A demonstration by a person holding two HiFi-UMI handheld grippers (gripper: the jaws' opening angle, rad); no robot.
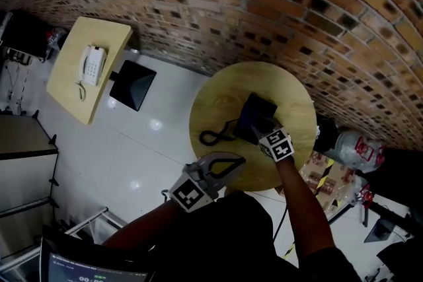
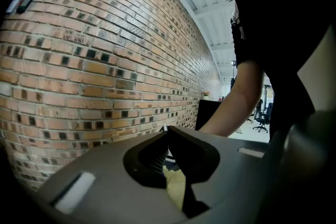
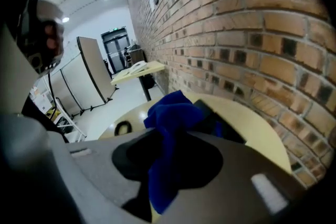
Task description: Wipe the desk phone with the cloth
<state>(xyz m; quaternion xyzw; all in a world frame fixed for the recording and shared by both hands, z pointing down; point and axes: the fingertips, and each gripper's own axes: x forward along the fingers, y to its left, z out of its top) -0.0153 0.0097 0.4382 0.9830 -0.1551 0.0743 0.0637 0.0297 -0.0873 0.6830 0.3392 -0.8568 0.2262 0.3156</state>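
The only print in sight is the black-and-white square markers, one on each gripper's cube. There are two phones: a dark desk phone [image 1: 254, 107] at the middle of the round table [image 1: 218, 99], its cord [image 1: 215, 136] looping toward the left edge, and a white phone [image 1: 92, 65] on a rectangular table [image 1: 69, 89]. The right gripper [image 1: 261, 129] pinches one blue cloth [image 3: 170, 134] against the dark phone. The left gripper [image 1: 239, 159], jaws closed and empty, hovers at the round table's near edge.

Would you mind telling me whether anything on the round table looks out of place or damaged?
Nothing looks damaged or spilled. The one untidy thing is the cord of the desk phone, lying in a loose loop on the round table to the phone's left. The right gripper holds the blue cloth.
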